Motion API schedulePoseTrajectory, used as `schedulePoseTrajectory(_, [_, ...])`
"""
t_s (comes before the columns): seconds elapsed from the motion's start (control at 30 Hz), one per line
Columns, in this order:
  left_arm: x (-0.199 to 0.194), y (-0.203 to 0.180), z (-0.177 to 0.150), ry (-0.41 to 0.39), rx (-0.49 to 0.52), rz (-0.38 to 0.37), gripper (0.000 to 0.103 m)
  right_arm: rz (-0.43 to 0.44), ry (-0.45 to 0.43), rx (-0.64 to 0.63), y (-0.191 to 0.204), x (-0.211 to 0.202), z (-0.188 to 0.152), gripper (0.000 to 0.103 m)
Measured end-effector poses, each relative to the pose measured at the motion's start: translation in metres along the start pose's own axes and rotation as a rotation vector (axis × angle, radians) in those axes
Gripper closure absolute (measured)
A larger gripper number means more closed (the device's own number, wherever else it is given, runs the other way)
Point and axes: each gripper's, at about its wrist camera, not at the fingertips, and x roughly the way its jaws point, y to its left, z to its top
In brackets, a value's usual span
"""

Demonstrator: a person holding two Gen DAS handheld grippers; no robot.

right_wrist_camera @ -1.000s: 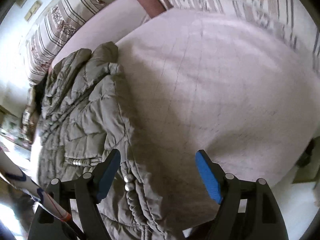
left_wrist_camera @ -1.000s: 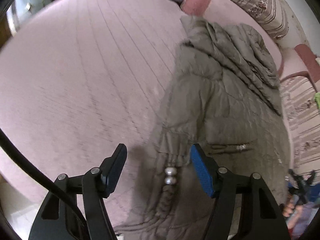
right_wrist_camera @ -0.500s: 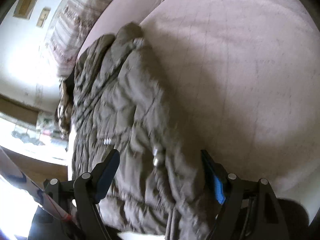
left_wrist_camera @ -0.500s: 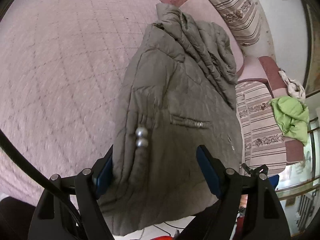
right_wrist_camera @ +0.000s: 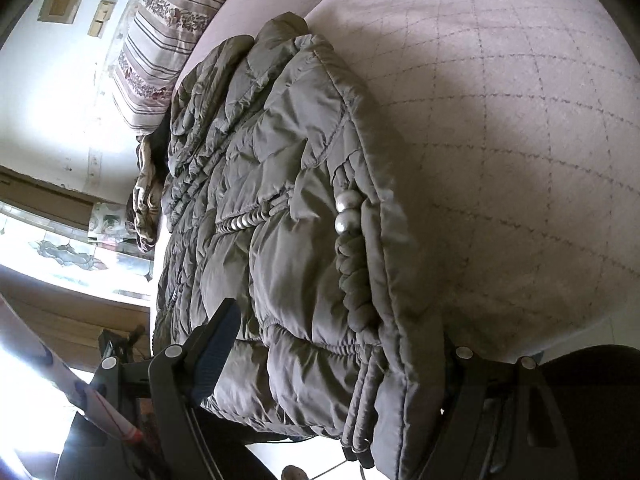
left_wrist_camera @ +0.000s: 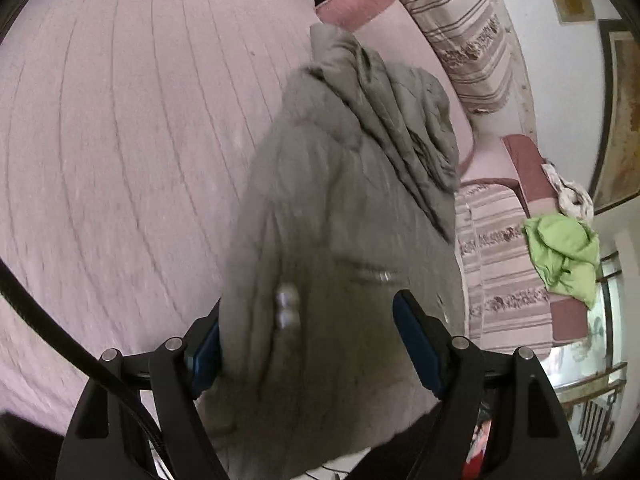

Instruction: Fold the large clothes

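A grey-green quilted jacket (left_wrist_camera: 344,208) lies folded lengthwise on the pink quilted bedcover (left_wrist_camera: 120,140), with its hood end far from both cameras and its hem hanging over the near edge of the bed. In the left wrist view the left gripper (left_wrist_camera: 308,340) stands wide open over the hem part of the jacket; its left blue pad (left_wrist_camera: 206,346) is half hidden behind the folded edge of the cloth, and the right pad (left_wrist_camera: 416,340) is above the fabric, so I cannot tell if the pads touch it, and they do not pinch it. Two silver beads (left_wrist_camera: 287,308) sit on the jacket between these fingers. In the right wrist view the right gripper (right_wrist_camera: 332,344) is also wide open around the near end of the jacket (right_wrist_camera: 280,208); the left finger (right_wrist_camera: 216,344) rests beside the padded cloth, while the right finger is covered by the jacket edge. The same beads (right_wrist_camera: 346,212) show near this edge. Striped cushions (left_wrist_camera: 460,40) stand behind the bed, and a green cloth (left_wrist_camera: 560,252) lies on a striped seat at the right.
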Motion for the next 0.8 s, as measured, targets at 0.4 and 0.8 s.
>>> schedulePoseTrajectory(0.4, [0.019, -0.023, -0.059, 0.117, 0.098, -0.02, 0.026, 0.021, 0.023, -0.01, -0.001, 0.0, -0.015, 0.019])
schedulePoseTrajectory(0.8, [0.038, -0.051, -0.068, 0.09, 0.077, 0.13, 0.042, 0.085, 0.085, -0.087, 0.041, 0.044, -0.039, 0.032])
